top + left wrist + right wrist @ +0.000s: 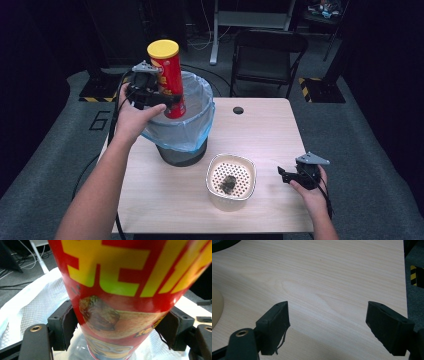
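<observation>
Holding with our left gripper (167, 98) a red cardboard crisp tube with yellow lid (167, 75), upright over the dark bin lined with a pale blue bag (192, 125) | cream perforated container (231, 181) with dark scraps on the light wooden table (265, 130) nearby | right gripper (284, 174) wide apart, empty.

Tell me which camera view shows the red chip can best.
The high view: it shows the whole red chip can, yellow lid up, held in the left tongs over the lined bin. The left gripper view gives a tight close-up of its label between the jaws.
</observation>
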`<state>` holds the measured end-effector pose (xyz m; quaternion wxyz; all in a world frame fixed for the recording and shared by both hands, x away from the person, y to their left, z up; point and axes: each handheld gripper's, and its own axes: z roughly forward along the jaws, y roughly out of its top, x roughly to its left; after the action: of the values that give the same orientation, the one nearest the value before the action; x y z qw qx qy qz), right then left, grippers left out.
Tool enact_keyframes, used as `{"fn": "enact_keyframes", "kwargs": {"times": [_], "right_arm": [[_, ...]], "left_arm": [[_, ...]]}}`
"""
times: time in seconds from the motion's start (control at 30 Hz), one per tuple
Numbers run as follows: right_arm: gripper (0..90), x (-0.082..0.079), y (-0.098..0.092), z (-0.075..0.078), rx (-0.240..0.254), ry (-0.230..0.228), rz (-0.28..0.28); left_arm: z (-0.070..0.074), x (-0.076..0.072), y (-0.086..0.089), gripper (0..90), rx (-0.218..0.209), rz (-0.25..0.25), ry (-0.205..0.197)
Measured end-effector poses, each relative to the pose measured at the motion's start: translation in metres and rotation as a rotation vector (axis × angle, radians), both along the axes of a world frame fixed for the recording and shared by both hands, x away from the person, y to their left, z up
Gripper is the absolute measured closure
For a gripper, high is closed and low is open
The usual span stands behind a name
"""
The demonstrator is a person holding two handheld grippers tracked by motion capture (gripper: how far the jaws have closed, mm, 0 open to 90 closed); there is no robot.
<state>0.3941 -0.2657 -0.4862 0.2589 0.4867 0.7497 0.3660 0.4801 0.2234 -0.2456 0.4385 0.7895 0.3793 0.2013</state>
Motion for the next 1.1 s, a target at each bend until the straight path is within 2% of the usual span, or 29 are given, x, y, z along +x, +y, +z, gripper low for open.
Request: {"fn": "enact_keyframes", "kwargs": {"times": [0.33,0.47,0.57,0.63,0.7,0.77,0.97,1.1], "right_arm": [[18.5,0.001,0.002,-0.002,-0.007,0.001,0.008],[18.4,0.001,0.003,-0.002,-0.007,0.007,-0.005],[18.4,0.001,0.002,-0.002,-0.012,0.006,0.005],[18.4,0.001,0.001,-0.001,-0.013,0.004,0.009],[18.4,0.001,0.001,-0.001,-0.013,0.002,-0.001],[18.4,0.001,0.001,-0.001,-0.007,0.002,0.007],[18.4,0.001,0.000,-0.001,-0.007,0.007,0.007],[18.4,0.001,0.001,0.000,-0.012,-0.003,0.004]], "left_arm": [[-0.012,0.013,0.001,24.1,0.010,0.046,0.008],[-0.015,0.019,0.002,24.1,0.011,0.058,0.026],[-0.018,0.022,0.002,24.1,0.036,0.072,0.037],[-0.019,0.024,0.004,23.8,0.035,0.085,0.050],[-0.019,0.024,0.005,16.1,-0.005,0.114,0.057],[-0.017,0.022,0.007,11.8,-0.015,0.130,0.044],[-0.017,0.014,0.014,12.2,-0.019,0.112,0.037],[-0.014,0.004,0.020,13.5,-0.015,0.095,0.029]]}}
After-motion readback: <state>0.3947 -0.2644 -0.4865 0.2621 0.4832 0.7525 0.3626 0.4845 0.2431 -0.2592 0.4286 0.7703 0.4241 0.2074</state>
